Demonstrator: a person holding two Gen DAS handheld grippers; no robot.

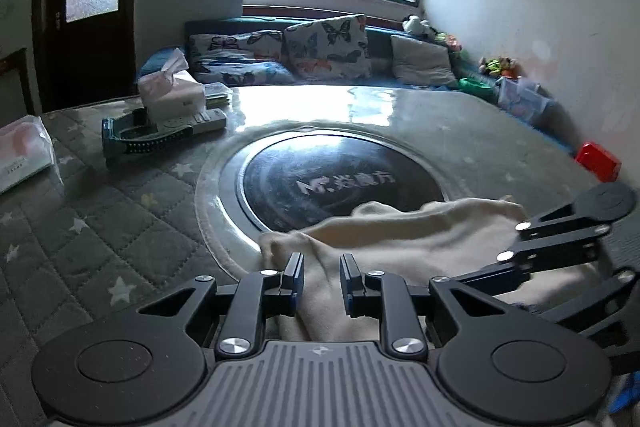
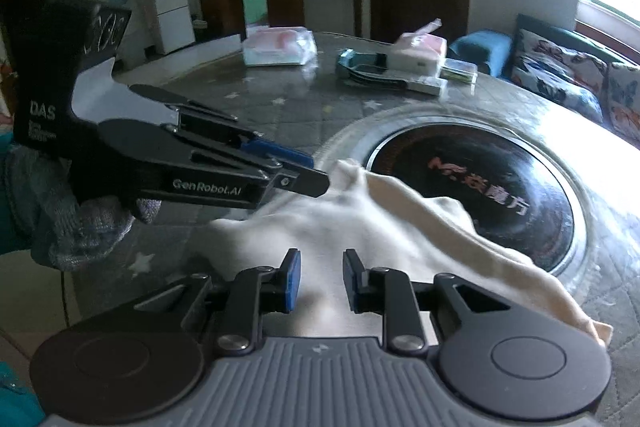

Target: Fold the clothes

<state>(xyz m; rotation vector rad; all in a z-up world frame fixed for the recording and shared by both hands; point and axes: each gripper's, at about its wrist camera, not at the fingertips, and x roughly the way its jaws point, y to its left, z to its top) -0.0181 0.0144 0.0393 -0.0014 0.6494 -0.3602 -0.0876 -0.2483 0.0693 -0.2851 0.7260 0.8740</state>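
A cream garment (image 1: 420, 235) (image 2: 400, 219) lies crumpled on the round table, partly over its black centre disc (image 1: 332, 179) (image 2: 472, 183). My left gripper (image 1: 322, 277) is shut on a fold at the garment's left edge. The right wrist view shows it from the side (image 2: 316, 179), held by a gloved hand (image 2: 72, 227), with the cloth drawn up to its tip. My right gripper (image 2: 322, 281) (image 1: 514, 241) hovers over the garment's near right part. Its jaws stand apart, the cloth lies blurred beneath them, and the pads do not press on it.
The table (image 1: 120, 227) has a grey quilted star cover under glass. At its far side are a tissue box (image 1: 172, 91) (image 2: 420, 51), a remote (image 1: 192, 123), a dark teal object (image 1: 136, 143) and a wrapped tissue pack (image 2: 280, 47). A red box (image 1: 598, 161) sits at the right edge.
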